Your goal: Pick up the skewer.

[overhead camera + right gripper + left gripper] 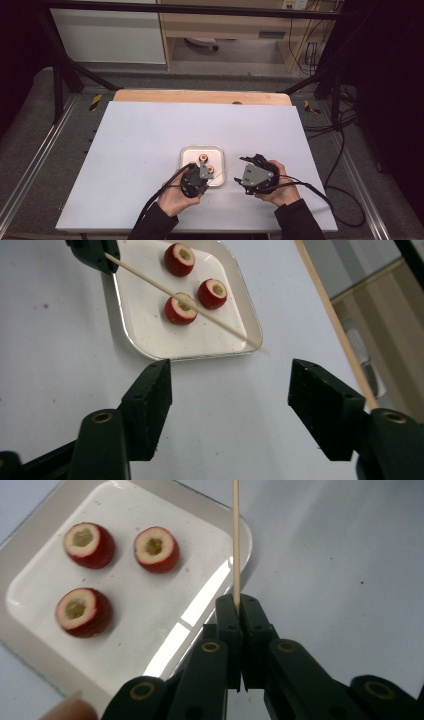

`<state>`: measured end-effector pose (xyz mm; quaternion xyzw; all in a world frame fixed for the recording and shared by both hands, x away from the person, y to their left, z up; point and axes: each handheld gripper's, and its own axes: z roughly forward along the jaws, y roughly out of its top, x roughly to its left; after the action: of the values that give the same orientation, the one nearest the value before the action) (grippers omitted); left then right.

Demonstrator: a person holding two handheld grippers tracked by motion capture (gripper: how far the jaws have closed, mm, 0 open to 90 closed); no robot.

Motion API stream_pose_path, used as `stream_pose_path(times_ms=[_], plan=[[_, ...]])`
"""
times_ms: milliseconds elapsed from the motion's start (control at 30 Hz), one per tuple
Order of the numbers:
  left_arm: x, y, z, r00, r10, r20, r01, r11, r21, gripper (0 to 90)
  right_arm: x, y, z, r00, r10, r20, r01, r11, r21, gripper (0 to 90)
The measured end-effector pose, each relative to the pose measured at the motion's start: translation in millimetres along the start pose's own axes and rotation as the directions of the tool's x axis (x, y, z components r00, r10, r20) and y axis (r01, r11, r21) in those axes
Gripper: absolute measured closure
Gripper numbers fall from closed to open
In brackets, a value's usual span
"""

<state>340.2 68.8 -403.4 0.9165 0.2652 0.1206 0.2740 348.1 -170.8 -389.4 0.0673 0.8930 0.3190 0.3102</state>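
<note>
Now left gripper (238, 605) is clamped on a skewer (236, 540) by its butt end, the shaft reaching out over the tray (30, 630) corner. Right gripper (230, 390) stands open, nothing between its jaws, skewer tip just ahead of it. Three cored red fruits (156, 549) lie apart on the tray. Risks, judged: the thin stick, held at one end only, may pivot or slip under push; a round fruit may roll or skid on the glossy tray. Nothing else on the table (150, 130) blocks either hand.
</note>
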Motion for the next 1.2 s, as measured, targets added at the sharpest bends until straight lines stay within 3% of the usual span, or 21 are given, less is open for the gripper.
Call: stream_pose_path(times_ms=[33,67,100,167,200,333,367,400,467,533,567,633,667,700,733,767,800,867,1033,1100,1200], plan=[[0.0,0.0,0.0,1.0,0.0,0.0,0.0,1.0,0.0,88.6,0.0,0.0,0.0,1.0,0.0,0.0,0.0,1.0,0.0,31.0],[1.1,-6.3,-3.1,0.9995,-0.024,-0.018,0.024,0.9993,-0.028,88.6,-3.0,-3.6,0.1,0.9961,0.087,-0.008,-0.087,0.996,0.006,28.3],[1.4,-8.5,-4.1,0.9991,-0.035,-0.023,0.034,0.9988,-0.036,88.5,-4.6,-5.3,0.4,0.9917,0.128,-0.015,-0.127,0.992,0.015,27.0],[2.1,-12.3,-6.0,0.9981,-0.053,-0.03,0.052,0.9972,-0.055,88.5,-6.0,-6.7,0.9,0.988,0.153,-0.018,-0.153,0.988,0.019,26.0],[3.1,-18.4,-9.5,0.9958,-0.082,-0.04,0.078,0.9929,-0.09,88.5,-8.8,-11.0,2.9,0.9755,0.219,-0.016,-0.219,0.975,0.039,23.2],[4.1,-28.9,-14.3,0.9904,-0.118,-0.072,0.107,0.9842,-0.141,88.5,-11.9,-16.2,7.5,0.9457,0.324,-0.026,-0.321,0.943,0.087,16.3],[4.1,-28.9,-14.3,0.9904,-0.118,-0.072,0.107,0.9842,-0.141,88.5,-11.9,-16.2,7.5,0.9457,0.324,-0.026,-0.321,0.943,0.087,16.3],[4.3,-31.8,-15.0,0.9889,-0.131,-0.07,0.118,0.9801,-0.159,88.5,-13.0,-17.4,9.1,0.9283,0.37,-0.031,-0.366,0.925,0.101,13.8],[4.3,-40.8,-16.6,0.9835,-0.166,-0.072,0.148,0.9671,-0.207,88.5,-14.6,-18.3,10.1,0.9084,0.416,-0.044,-0.41,0.906,0.105,12.5],[4.3,-42.8,-16.8,0.9826,-0.171,-0.073,0.152,0.9648,-0.215,88.5,-15.8,-18.3,10.3,0.899,0.436,-0.043,-0.429,0.897,0.107,9.9],[4.6,-48.2,-17.6,0.9783,-0.194,-0.074,0.17,0.9543,-0.245,88.5,-16.6,-18.1,10.3,0.8914,0.451,-0.047,-0.444,0.889,0.108,8.6],[4.7,-50.4,-18.4,0.9768,-0.202,-0.071,0.177,0.9497,-0.258,88.5,-17.9,-17.4,10.3,0.8709,0.488,-0.058,-0.481,0.871,0.105,6.9],[4.7,-54.2,-20.5,0.9736,-0.218,-0.066,0.191,0.939,-0.286,88.5,-18.6,-17.0,10.1,0.8624,0.502,-0.066,-0.495,0.863,0.101,6.6],[4.7,-54.2,-20.5,0.9736,-0.218,-0.066,0.191,0.939,-0.286,88.5,-18.6,-17.0,10.1,0.8624,0.502,-0.066,-0.495,0.863,0.101,6.6],[4.8,-55.5,-21.2,0.9732,-0.22,-0.066,0.192,0.9358,-0.296,88.5,-20.0,-16.4,10.1,0.8481,0.525,-0.072,-0.519,0.85,0.087,5.8],[4.8,-57.6,-22.0,0.9715,-0.227,-0.067,0.197,0.9302,-0.31,88.5,-20.0,-16.4,10.1,0.8481,0.525,-0.072,-0.519,0.85,0.087,5.8],[4.7,-59.4,-22.5,0.9708,-0.229,-0.07,0.197,0.9283,-0.316,88.5,-21.6,-15.1,11.1,0.8261,0.558,-0.08,-0.553,0.83,0.074,4.6],[5.3,-63.6,-23.2,0.9672,-0.245,-0.068,0.209,0.9195,-0.333,88.5,-22.5,-13.1,12.6,0.8083,0.582,-0.089,-0.577,0.813,0.073,3.7],[8.6,-77.1,-24.2,0.9583,-0.281,-0.052,0.242,0.8942,-0.377,88.5,-22.6,-5.6,20.4,0.7881,0.604,-0.121,-0.597,0.797,0.089,2.5],[8.9,-79.4,-23.4,0.9574,-0.285,-0.048,0.246,0.8909,-0.382,88.5,-22.7,-1.3,25.7,0.7783,0.614,-0.13,-0.605,0.789,0.105,2.3],[8.8,-82.1,-22.6,0.9563,-0.289,-0.047,0.249,0.8872,-0.389,88.5,-23.1,4.9,33.4,0.7731,0.621,-0.131,-0.607,0.784,0.132,2.2]])
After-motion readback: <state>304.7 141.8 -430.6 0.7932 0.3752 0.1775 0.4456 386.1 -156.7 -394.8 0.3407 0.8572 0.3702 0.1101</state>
